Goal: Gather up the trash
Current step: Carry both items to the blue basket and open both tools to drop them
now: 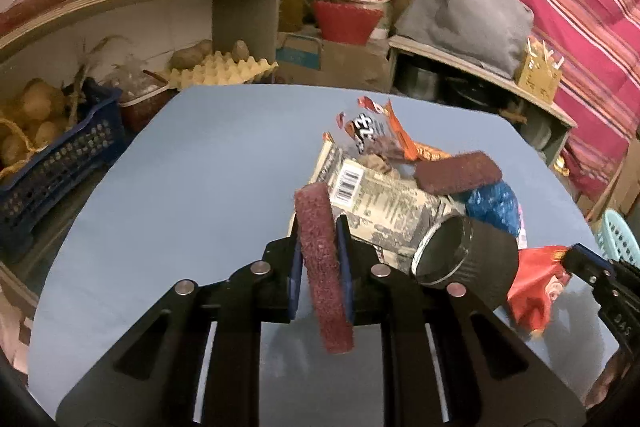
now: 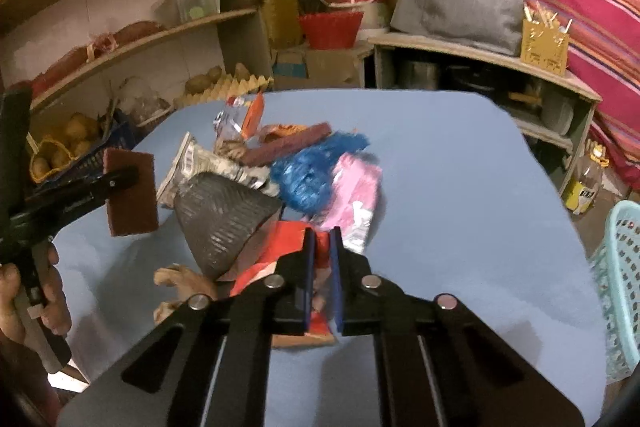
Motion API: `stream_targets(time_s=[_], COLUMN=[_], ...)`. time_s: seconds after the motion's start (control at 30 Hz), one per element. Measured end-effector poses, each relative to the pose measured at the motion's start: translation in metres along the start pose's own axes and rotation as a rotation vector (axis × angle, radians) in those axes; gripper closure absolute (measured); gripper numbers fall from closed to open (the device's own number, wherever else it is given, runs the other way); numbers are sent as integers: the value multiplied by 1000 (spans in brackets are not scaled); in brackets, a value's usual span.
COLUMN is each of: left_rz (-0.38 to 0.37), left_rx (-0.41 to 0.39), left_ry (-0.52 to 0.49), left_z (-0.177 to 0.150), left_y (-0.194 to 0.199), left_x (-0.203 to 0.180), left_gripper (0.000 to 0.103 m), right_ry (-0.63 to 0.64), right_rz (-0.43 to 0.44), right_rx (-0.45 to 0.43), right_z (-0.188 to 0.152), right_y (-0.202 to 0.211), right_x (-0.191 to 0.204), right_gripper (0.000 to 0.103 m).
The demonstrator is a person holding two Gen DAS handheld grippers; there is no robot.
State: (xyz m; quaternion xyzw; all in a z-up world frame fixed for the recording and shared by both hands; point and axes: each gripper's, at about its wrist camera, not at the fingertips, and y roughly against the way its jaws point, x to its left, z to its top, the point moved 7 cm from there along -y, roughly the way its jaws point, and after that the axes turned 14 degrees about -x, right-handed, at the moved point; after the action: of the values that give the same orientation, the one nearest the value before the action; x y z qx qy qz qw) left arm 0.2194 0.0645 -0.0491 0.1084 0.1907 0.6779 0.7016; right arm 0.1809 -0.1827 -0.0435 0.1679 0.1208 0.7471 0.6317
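You hold a maroon scouring pad (image 1: 325,267) pinched on edge in your left gripper (image 1: 320,255), jaws closed narrow on its thin faces so the strip hangs clear of the blue table (image 1: 180,187) instead of dragging through the rest of the trash. From the right wrist camera the same pad (image 2: 130,193) shows broadside, lifted at the left of the pile.

Your right gripper (image 2: 320,267) is clamped nearly closed on a red snack wrapper (image 2: 280,251) at the near edge of the heap, its crumpled foil bunched between the pads, apparently so the light film cannot slip.

The pile itself sits right of centre on the table: a tipped tin can (image 1: 404,215) with its open mouth toward you, a second maroon pad (image 1: 458,173) resting on top, a blue plastic scrubber (image 2: 316,171), a pink packet (image 2: 356,195) and torn wrappers (image 1: 368,131) at the far side.

A turquoise perforated basket (image 2: 618,287) stands off the table's right edge, likely the bin for all this; both held pieces are well apart from it.
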Motion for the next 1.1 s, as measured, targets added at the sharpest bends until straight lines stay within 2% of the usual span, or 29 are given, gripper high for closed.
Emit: stream_targets(time_s=[0.17,0.37,0.57,0.8,1.0,1.1], left_rz=[-6,-74,-169,-319,-453,-517], left_rx=[-50,-95,-109,-101,-61,-35], left_ry=[17,-15,-67,-107,-153,-158], left_z=[15,31,30,17,-10,-23], left_y=[14,32,41,42,40,43], left_x=[-6,-54,-129,-240,-338,-378], left_gripper=[88,88,88,88,88,88], right_ry=[3,-7,-31,-103,-168,-170], right_rz=[-21,-85,-208,-361,-460,-494], right_rx=[-40,-100,-170,-224,-210,-202], right_z=[11,28,42,48,29,22], right_y=[14,39,72,122,150,157], right_x=[-24,-69,-140,-243,-310,-328], right_gripper=[96,96,96,96,96,96])
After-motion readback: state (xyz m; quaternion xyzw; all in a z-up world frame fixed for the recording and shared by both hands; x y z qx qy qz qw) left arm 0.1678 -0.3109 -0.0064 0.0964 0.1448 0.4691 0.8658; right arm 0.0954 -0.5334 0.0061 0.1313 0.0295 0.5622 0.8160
